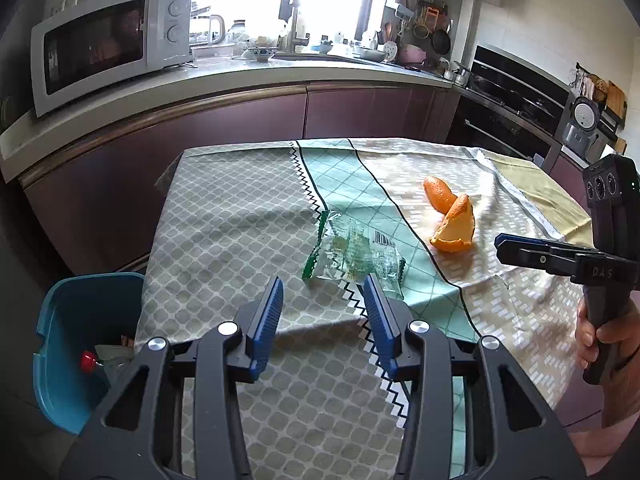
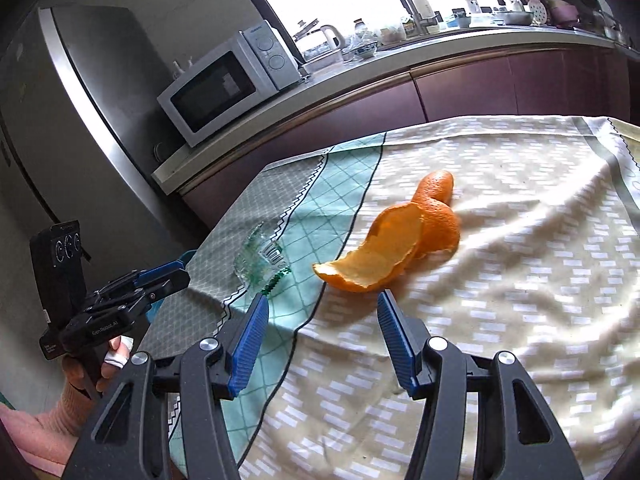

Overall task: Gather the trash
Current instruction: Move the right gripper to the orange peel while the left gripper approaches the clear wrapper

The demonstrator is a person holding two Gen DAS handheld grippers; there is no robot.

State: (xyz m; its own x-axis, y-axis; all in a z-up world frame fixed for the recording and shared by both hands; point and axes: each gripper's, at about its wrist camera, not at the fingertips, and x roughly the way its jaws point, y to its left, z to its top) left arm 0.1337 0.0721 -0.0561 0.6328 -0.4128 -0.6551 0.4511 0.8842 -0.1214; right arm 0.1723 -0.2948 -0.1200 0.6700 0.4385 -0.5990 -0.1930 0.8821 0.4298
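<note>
A clear plastic wrapper with green edges lies on the tablecloth just beyond my left gripper, which is open and empty. The wrapper also shows in the right wrist view. Orange peel lies to the wrapper's right; in the right wrist view the peel sits just ahead of my right gripper, which is open and empty. The right gripper also shows in the left wrist view, close to the peel. The left gripper also shows in the right wrist view.
A blue bin with a red-capped bottle and other trash stands on the floor at the table's left edge. The patterned tablecloth covers the table. A kitchen counter with a microwave runs behind.
</note>
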